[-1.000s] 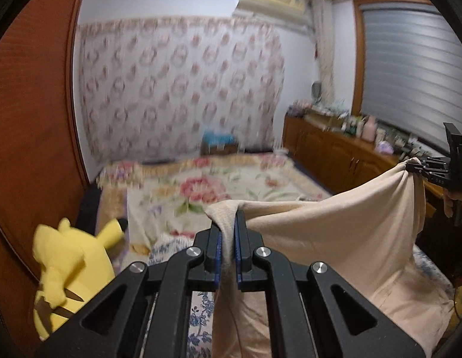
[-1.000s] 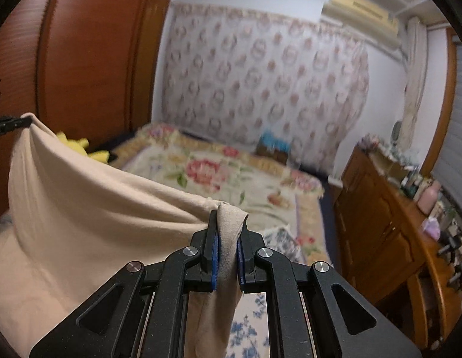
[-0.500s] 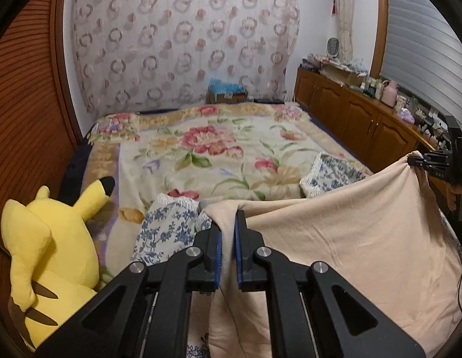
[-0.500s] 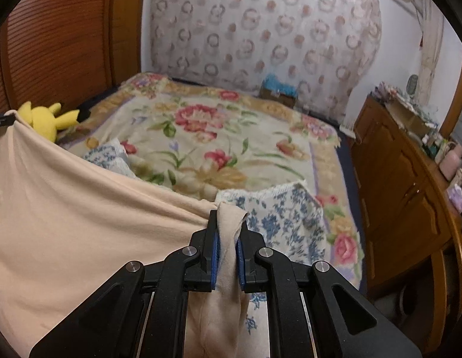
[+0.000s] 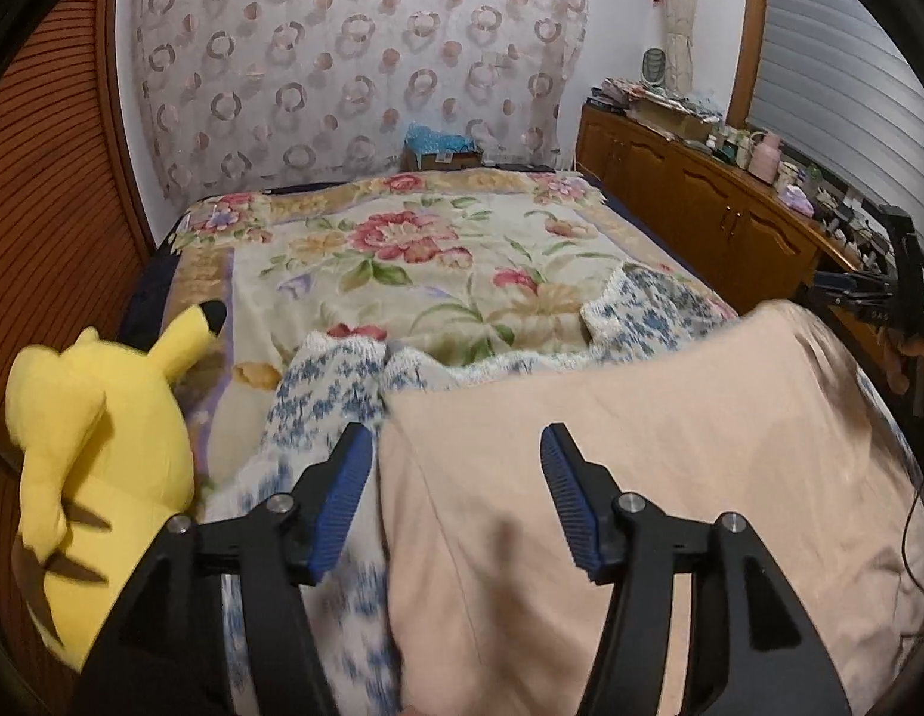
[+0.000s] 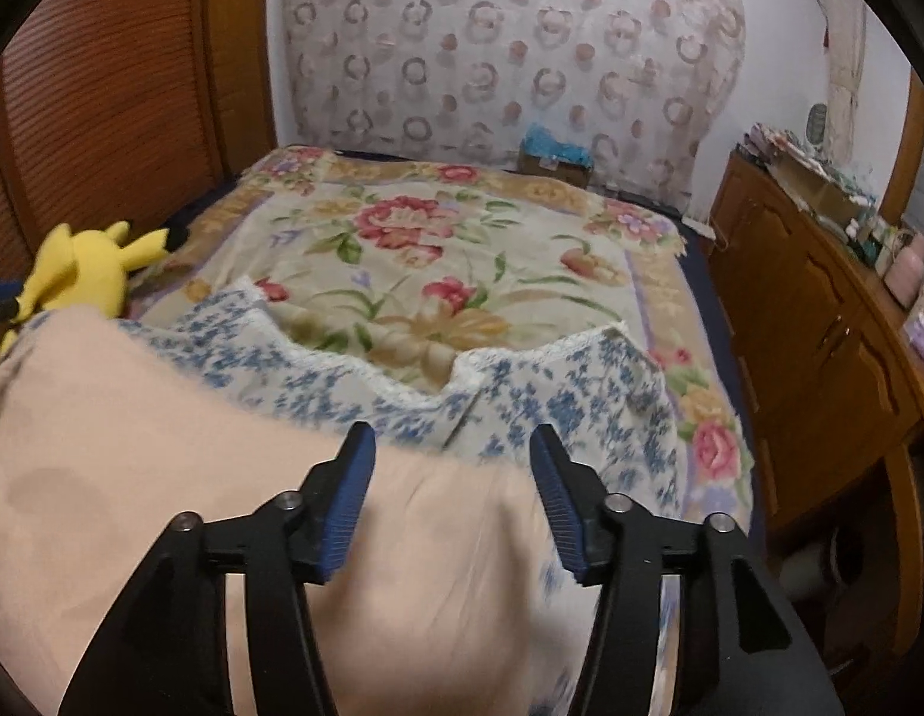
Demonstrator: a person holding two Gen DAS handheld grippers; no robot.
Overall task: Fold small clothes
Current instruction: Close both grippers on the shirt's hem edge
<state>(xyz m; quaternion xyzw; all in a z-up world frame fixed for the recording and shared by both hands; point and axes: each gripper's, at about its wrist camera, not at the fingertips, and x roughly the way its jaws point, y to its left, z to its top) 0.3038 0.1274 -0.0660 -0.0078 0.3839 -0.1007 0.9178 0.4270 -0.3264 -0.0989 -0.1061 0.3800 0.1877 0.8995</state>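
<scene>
Over the bed (image 5: 462, 250), left gripper (image 5: 456, 453) and right gripper (image 6: 453, 450) hover level, jaws wide, holding nothing. Peach cloth (image 5: 640, 447) lies below, motion-blurred; its near edge is cut off.

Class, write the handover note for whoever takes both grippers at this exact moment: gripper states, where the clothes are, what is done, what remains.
Left gripper: open, holding nothing.
Right gripper: open, holding nothing.
Beige garment lies on the bed, overlapping the blue floral garment, which lies on the floral blanket.
Done: beige garment laid down.
Left: whether it is folded cannot be judged; check it, and the floral piece looks unfolded.
</scene>
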